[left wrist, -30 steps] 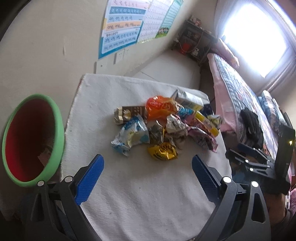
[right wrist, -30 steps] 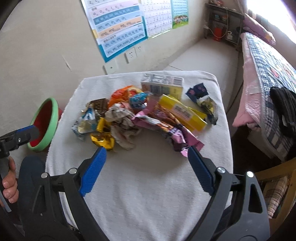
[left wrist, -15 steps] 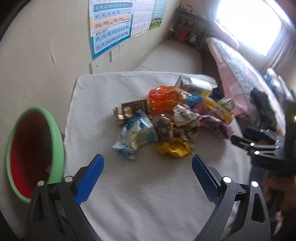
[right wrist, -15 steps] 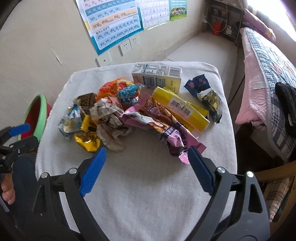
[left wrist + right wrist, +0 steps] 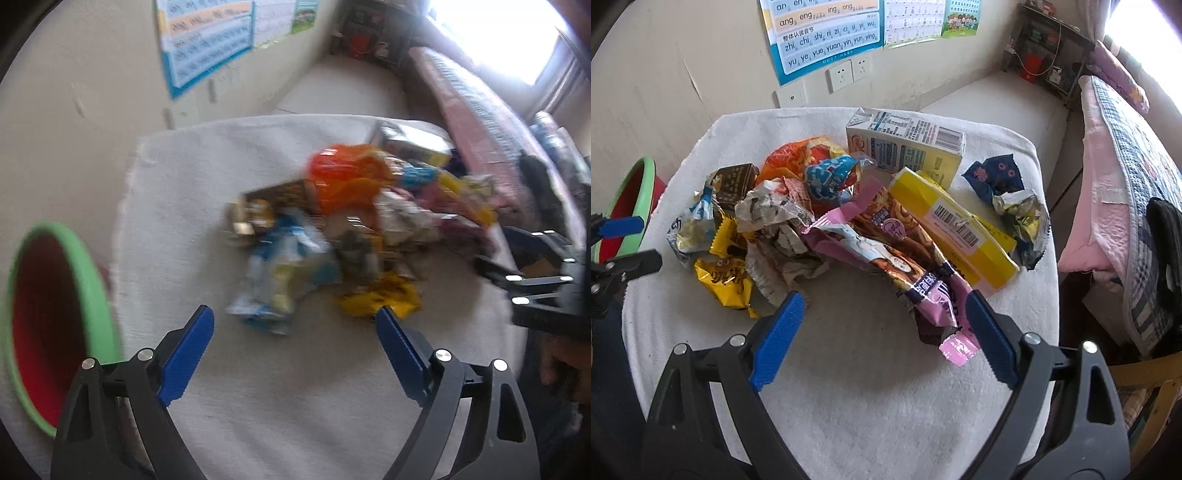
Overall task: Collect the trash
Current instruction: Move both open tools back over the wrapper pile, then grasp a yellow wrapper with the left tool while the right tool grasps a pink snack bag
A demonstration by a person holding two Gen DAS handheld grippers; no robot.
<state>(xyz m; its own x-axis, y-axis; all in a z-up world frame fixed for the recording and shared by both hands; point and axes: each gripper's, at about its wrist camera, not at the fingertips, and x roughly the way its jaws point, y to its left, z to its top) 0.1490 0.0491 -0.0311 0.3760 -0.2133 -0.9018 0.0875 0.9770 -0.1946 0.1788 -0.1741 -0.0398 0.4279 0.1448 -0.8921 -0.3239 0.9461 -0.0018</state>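
Barcode (image 5: pixel 956 226) legible from right wrist, left blurred.

Free: bare worktop (image 5: pixel 849 398) at 6 o'clock of the wrapper pile (image 5: pixel 827 218).
Blocked: wall (image 5: pixel 683 66) at 12, bed (image 5: pixel 1115 155) at 3, basin (image 5: pixel 635 195) at 9.

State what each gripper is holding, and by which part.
Nothing is held. The left gripper, whose jaws have just been closing slightly, and the right gripper both stand open above the wrappers, touching none.
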